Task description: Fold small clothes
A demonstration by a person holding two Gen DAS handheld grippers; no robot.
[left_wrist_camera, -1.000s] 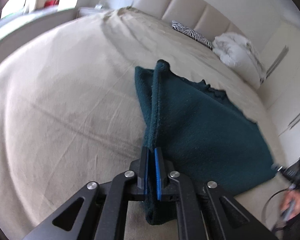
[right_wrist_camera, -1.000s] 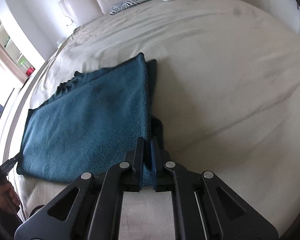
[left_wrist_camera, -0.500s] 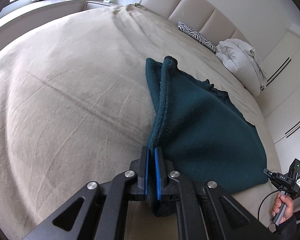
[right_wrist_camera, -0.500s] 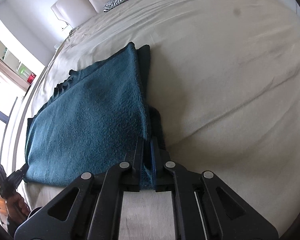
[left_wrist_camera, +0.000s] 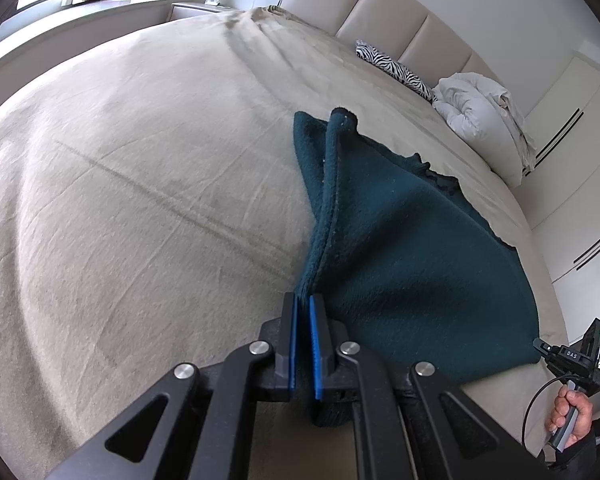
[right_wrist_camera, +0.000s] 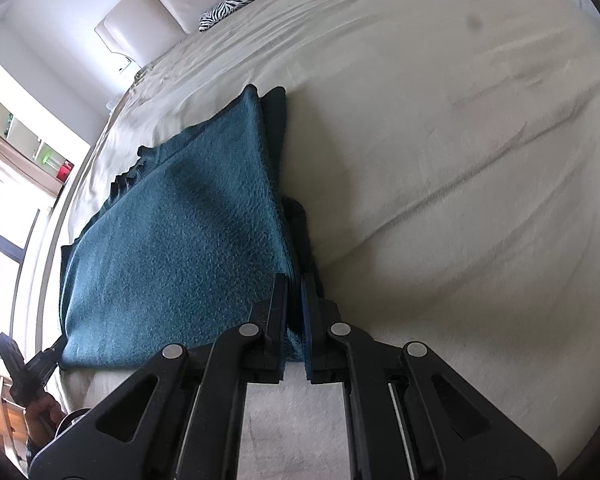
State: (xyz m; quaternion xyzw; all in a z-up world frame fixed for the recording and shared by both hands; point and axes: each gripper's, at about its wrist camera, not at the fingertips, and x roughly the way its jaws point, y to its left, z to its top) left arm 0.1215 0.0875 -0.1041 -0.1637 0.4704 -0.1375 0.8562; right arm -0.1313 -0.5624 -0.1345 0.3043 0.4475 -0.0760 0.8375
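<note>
Jaws of the left gripper (left_wrist_camera: 303,312) pinch one near corner of the teal fleece cloth (left_wrist_camera: 404,248), and the right gripper (right_wrist_camera: 295,292) is clamped likewise on the other near corner, lifting that edge. Beyond the grippers the cloth slopes down onto the beige bedspread (left_wrist_camera: 140,184), doubled over itself; farther off lie a zebra-print pillow (left_wrist_camera: 396,68) and a white duvet (left_wrist_camera: 480,116) by the padded headboard (left_wrist_camera: 380,20)

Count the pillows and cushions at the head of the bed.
2. A zebra-print cushion leans at the headboard, and a rumpled white pillow lies just beside it, toward the wardrobe side. Others could sit outside both views.
</note>
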